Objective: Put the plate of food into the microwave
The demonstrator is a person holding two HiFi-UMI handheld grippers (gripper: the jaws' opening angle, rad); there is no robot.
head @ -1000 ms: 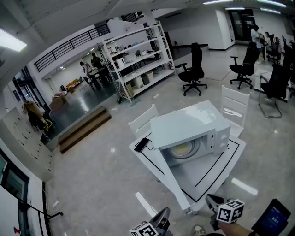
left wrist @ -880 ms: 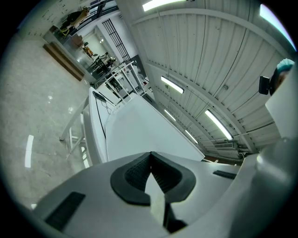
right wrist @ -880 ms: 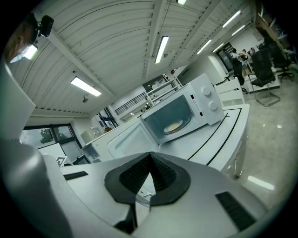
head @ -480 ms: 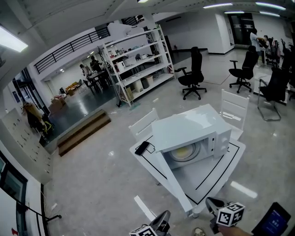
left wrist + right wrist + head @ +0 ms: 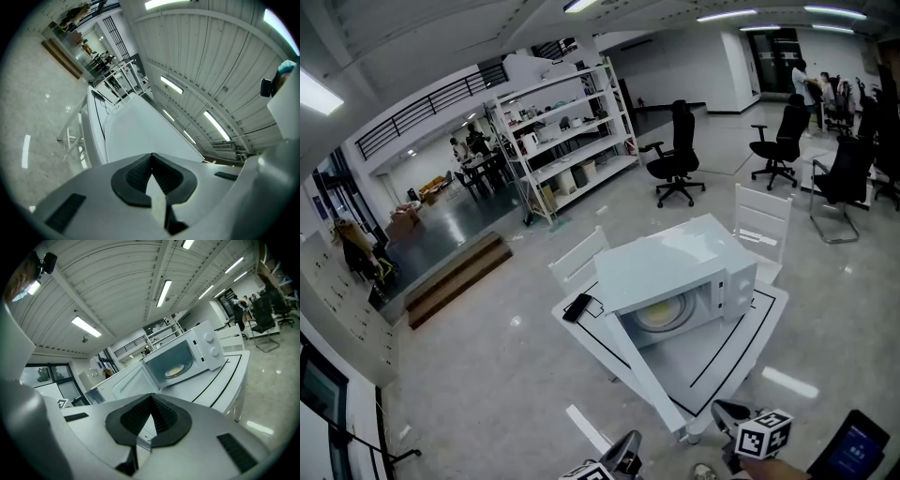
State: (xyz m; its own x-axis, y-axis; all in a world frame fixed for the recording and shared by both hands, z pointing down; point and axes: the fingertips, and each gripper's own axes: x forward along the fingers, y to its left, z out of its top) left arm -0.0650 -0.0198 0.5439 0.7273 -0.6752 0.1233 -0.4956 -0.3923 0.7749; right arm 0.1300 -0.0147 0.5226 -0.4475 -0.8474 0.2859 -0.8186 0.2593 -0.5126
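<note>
We judge the task as good as finished. The plate of food [image 5: 664, 313] lies inside the microwave [image 5: 675, 261], on the floor of its cavity. The right gripper view shows it clearly behind the open door [image 5: 133, 383], as a pale round disc with yellowish food on it. The microwave stands on the white surface [image 5: 727, 352], inside the black line drawn there.

The left hand-held gripper [image 5: 631, 439] and the right hand-held gripper [image 5: 724, 409] are at the bottom edge of the head view, well apart from the surface and from the microwave. In each gripper's own view the two jaws meet at their tips and nothing stands between them, so both carry nothing.

What is left, as far as we can see, is little. The door stands wide open, swung to the side. The task sentence does not ask to close it, so we think only this optional step could remain. We see no other plate on the surface.
</note>
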